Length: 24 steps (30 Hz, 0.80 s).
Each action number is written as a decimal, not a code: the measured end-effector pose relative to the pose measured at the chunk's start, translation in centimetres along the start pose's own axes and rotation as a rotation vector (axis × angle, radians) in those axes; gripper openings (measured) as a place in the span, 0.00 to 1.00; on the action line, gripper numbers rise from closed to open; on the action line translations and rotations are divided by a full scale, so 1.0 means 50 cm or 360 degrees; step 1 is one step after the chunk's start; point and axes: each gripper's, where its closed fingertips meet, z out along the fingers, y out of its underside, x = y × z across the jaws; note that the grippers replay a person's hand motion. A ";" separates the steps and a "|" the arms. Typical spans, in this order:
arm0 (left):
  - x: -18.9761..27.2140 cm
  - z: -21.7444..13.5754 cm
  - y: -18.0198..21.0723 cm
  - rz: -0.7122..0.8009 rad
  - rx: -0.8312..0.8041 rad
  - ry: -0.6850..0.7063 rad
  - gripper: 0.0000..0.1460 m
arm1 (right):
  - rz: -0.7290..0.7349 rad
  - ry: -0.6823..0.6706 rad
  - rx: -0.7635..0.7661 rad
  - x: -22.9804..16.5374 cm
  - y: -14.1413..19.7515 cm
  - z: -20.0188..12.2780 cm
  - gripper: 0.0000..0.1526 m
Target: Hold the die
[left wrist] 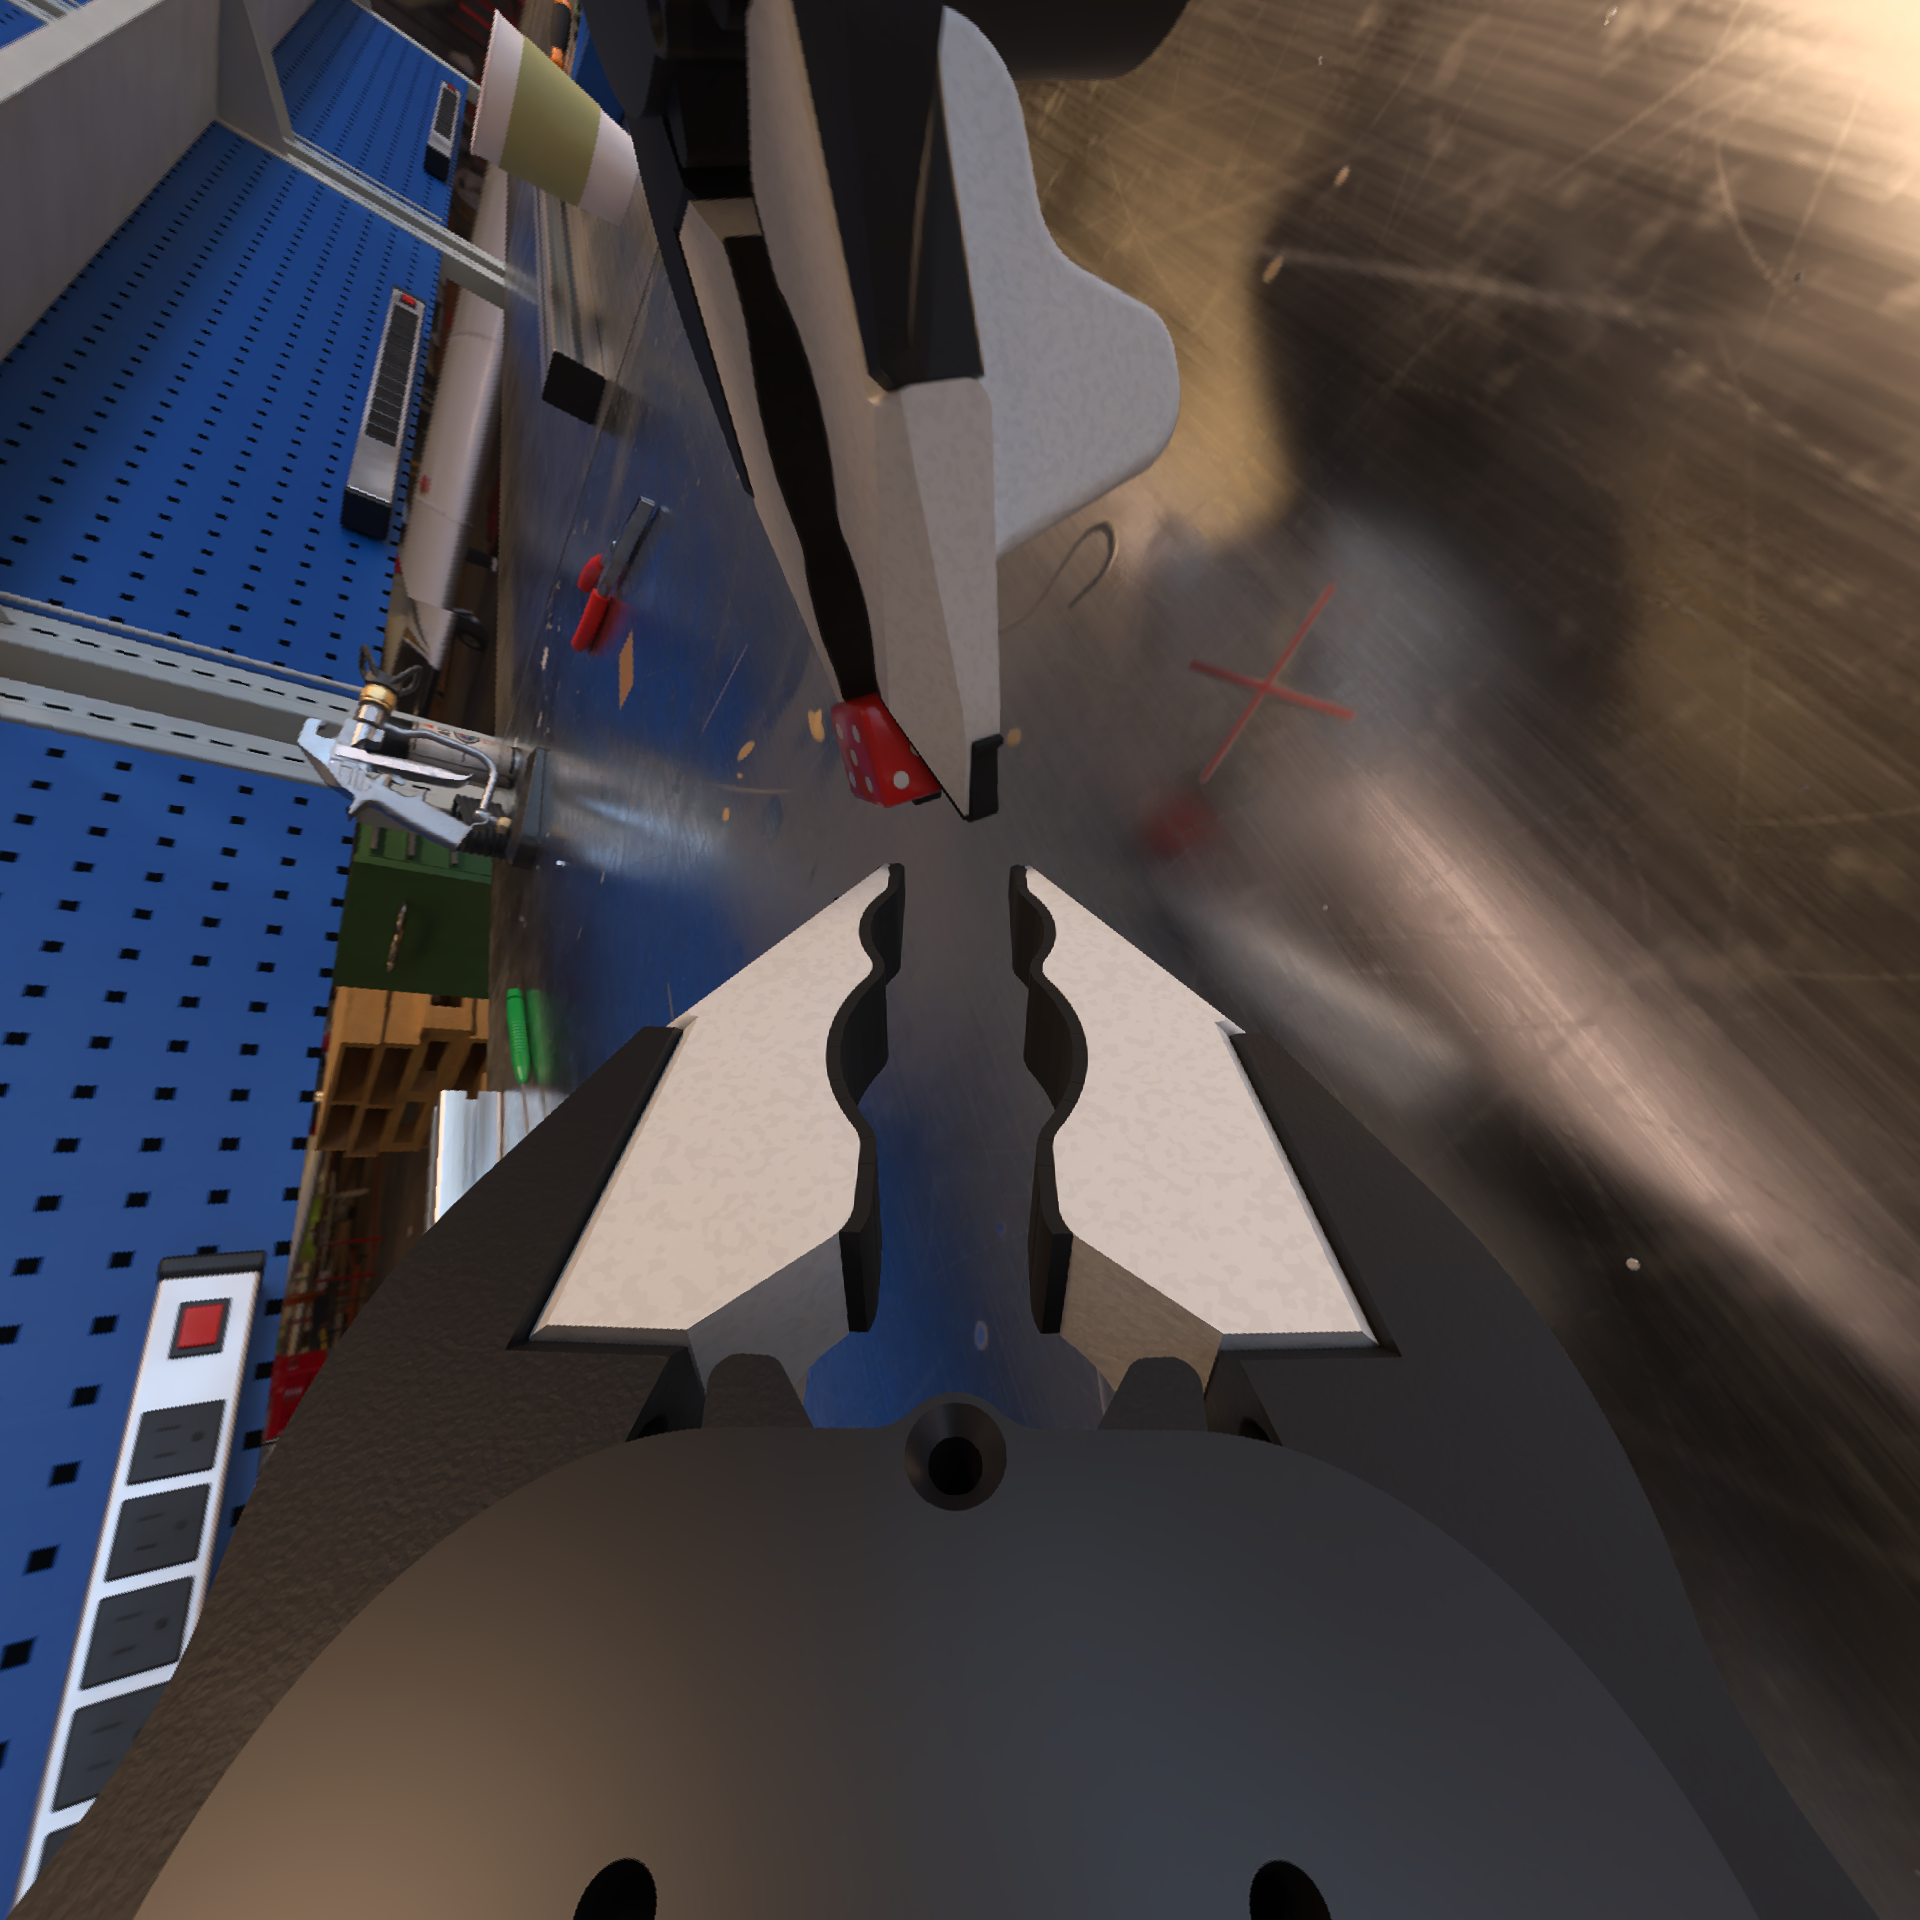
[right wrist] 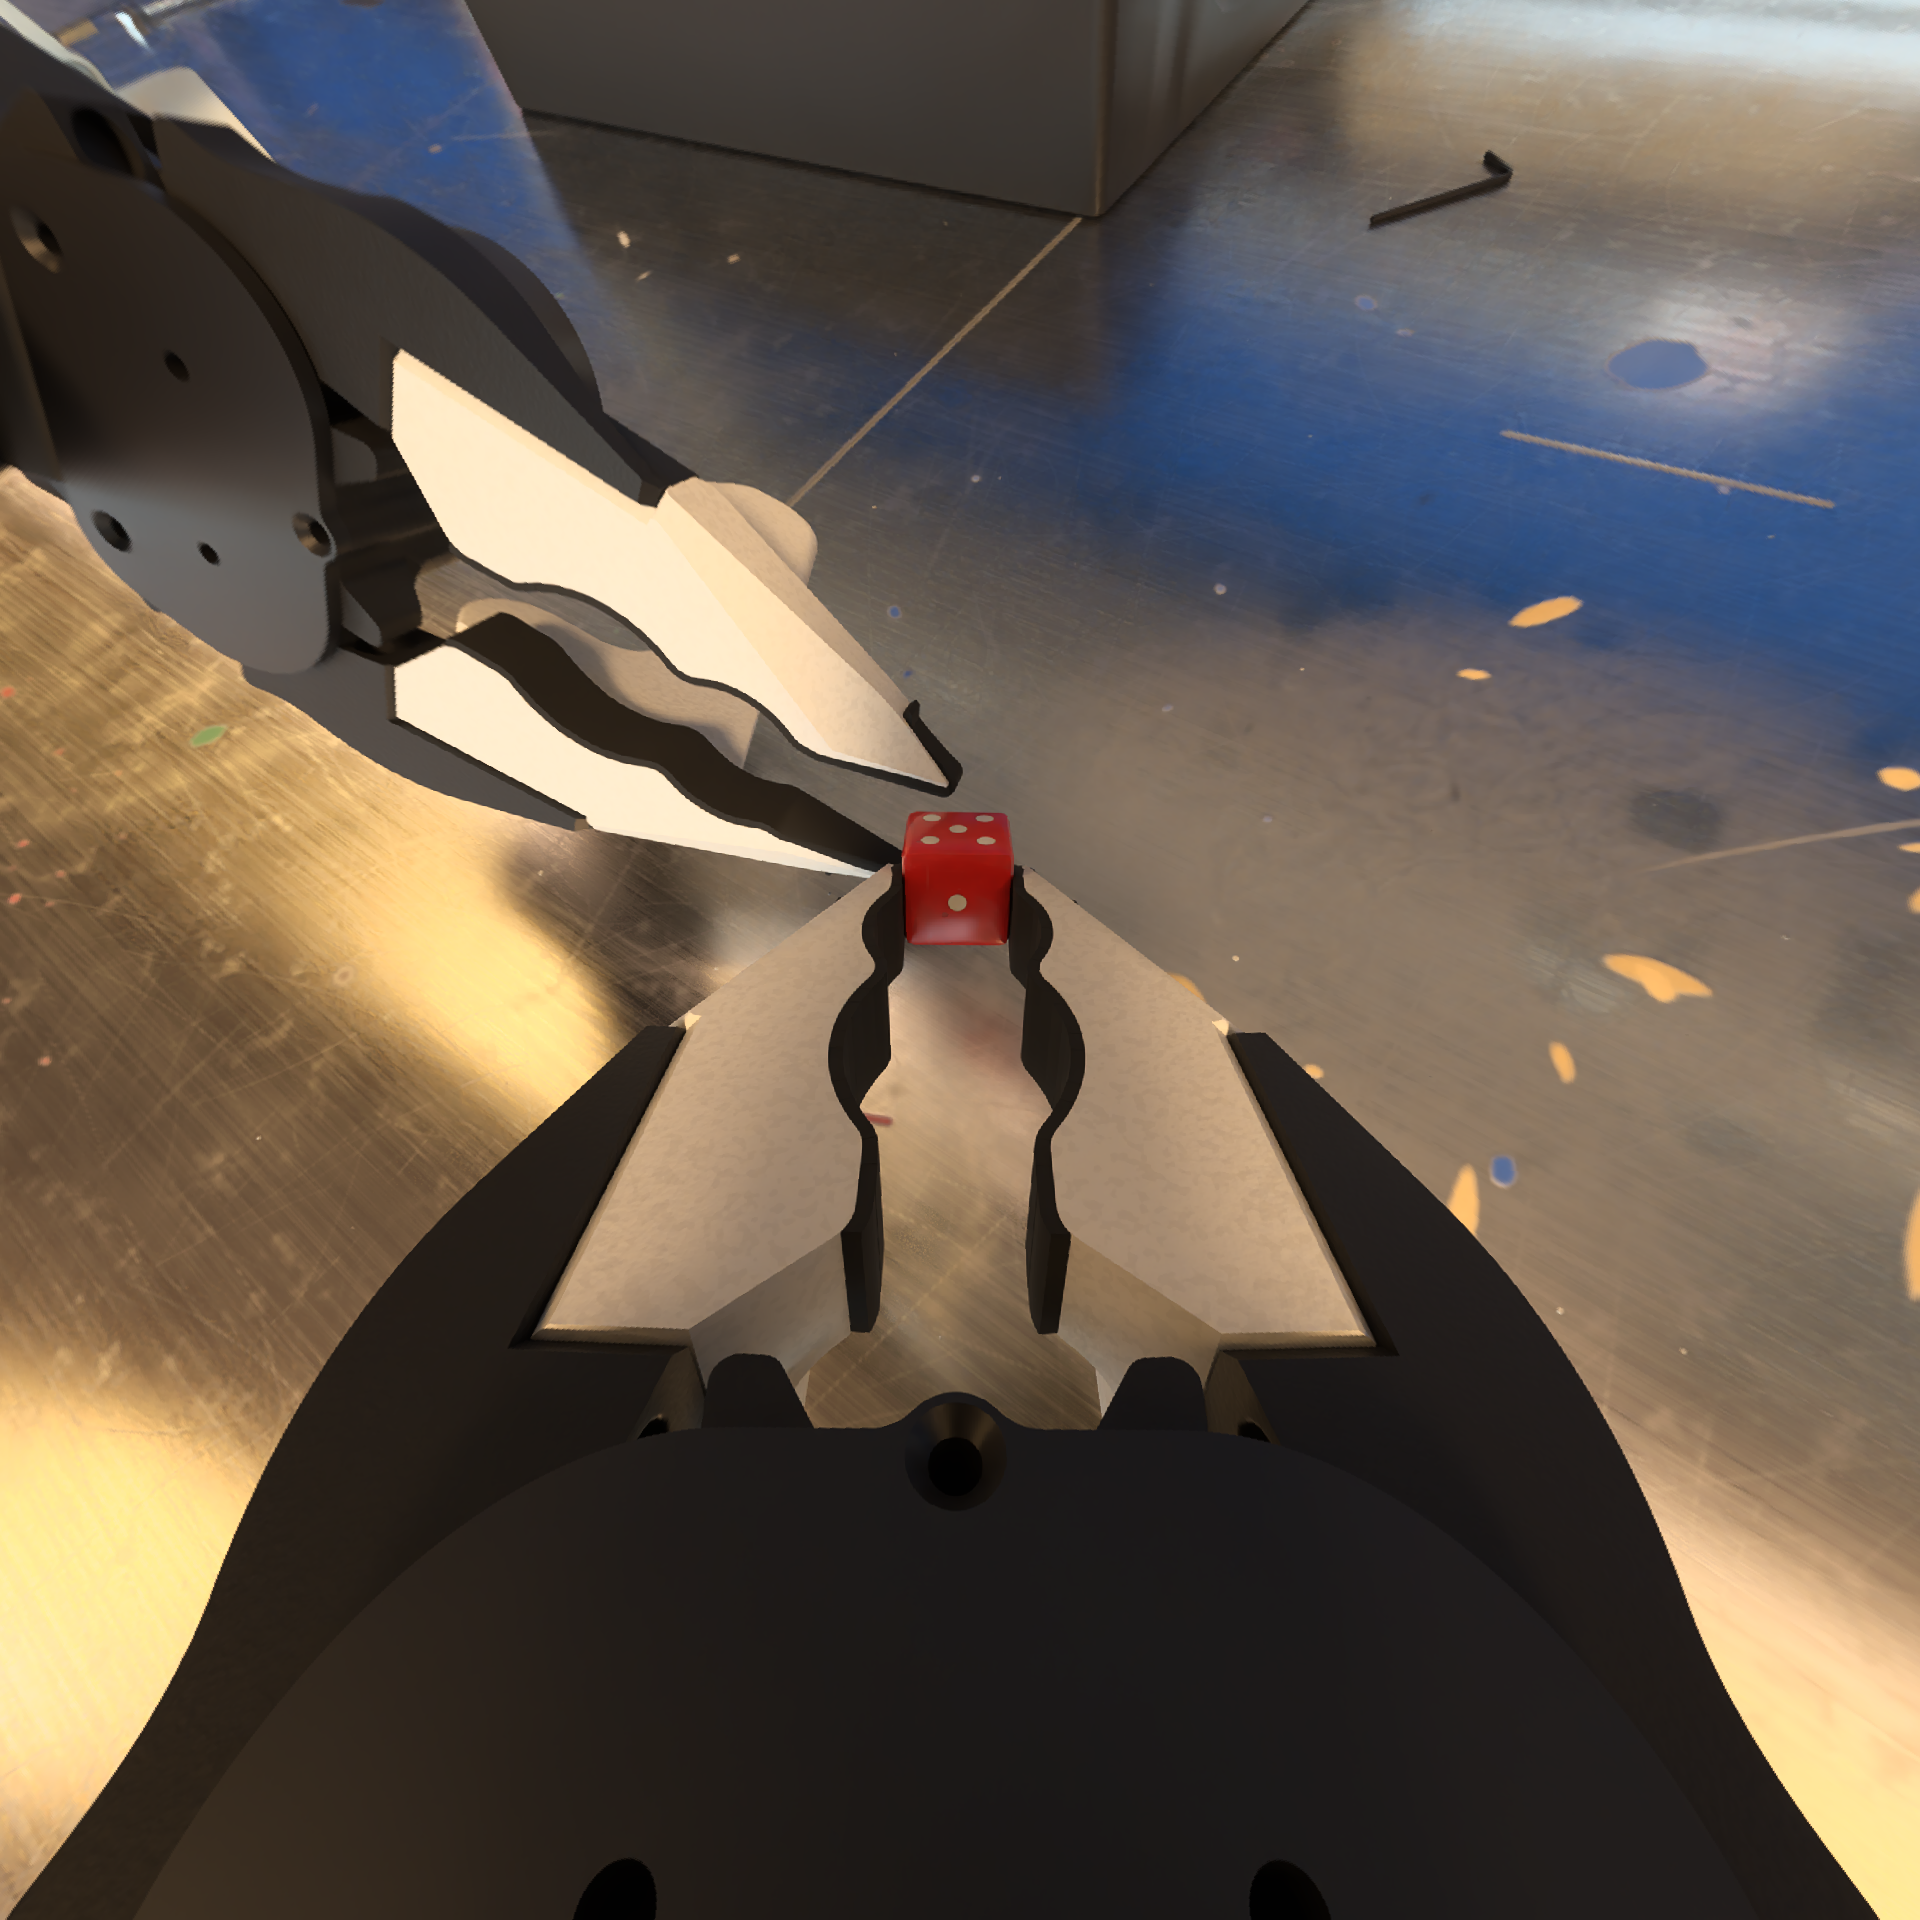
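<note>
The red die with pale pips (right wrist: 956, 878) sits clamped between the fingertips of my right gripper (right wrist: 956, 896), which is shut on it over the scratched metal tabletop (right wrist: 1351, 831). In the left wrist view the die (left wrist: 871, 756) shows at the tips of the right gripper's fingers (left wrist: 935, 540), which reach in from the top. My left gripper (left wrist: 956, 883) is open and empty, its tips just short of the die. In the right wrist view its fingers (right wrist: 727, 644) come in from the left, tips beside the die.
A blue pegboard wall (left wrist: 156, 468) with a power strip (left wrist: 156, 1507) stands behind the bench. A paper cup (left wrist: 551, 125), red-handled pliers (left wrist: 608, 592) and a metal spray gun (left wrist: 426, 769) are near it. A hex key (right wrist: 1444, 192) and a grey box (right wrist: 883, 94) are farther off.
</note>
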 end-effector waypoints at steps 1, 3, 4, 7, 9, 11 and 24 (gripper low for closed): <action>0.002 0.000 0.003 0.0017 -0.0006 -0.0012 0.14 | 0.0013 -0.0015 0.0006 -0.001 -0.001 0.001 0.12; 0.005 -0.001 0.007 0.0036 -0.0011 -0.0018 0.14 | 0.0047 -0.0055 0.0005 -0.005 0.000 0.003 0.12; 0.006 -0.001 0.007 0.0035 -0.0008 -0.0025 0.14 | 0.0065 -0.0078 0.0010 -0.006 -0.002 0.004 0.12; 0.003 -0.001 0.004 0.0014 0.0015 -0.0052 0.14 | 0.0119 -0.0137 0.0044 -0.012 -0.008 0.007 0.12; 0.000 -0.002 0.002 -0.0002 0.0035 -0.0076 0.13 | 0.0133 -0.0157 0.0049 -0.013 -0.009 0.008 0.12; 0.000 -0.001 0.002 -0.0024 0.0048 -0.0089 0.13 | 0.0126 -0.0154 0.0053 -0.014 -0.009 0.010 0.12; -0.004 -0.012 0.004 -0.0002 0.0039 -0.0159 0.09 | 0.0077 -0.0165 0.0063 -0.025 -0.013 0.022 0.12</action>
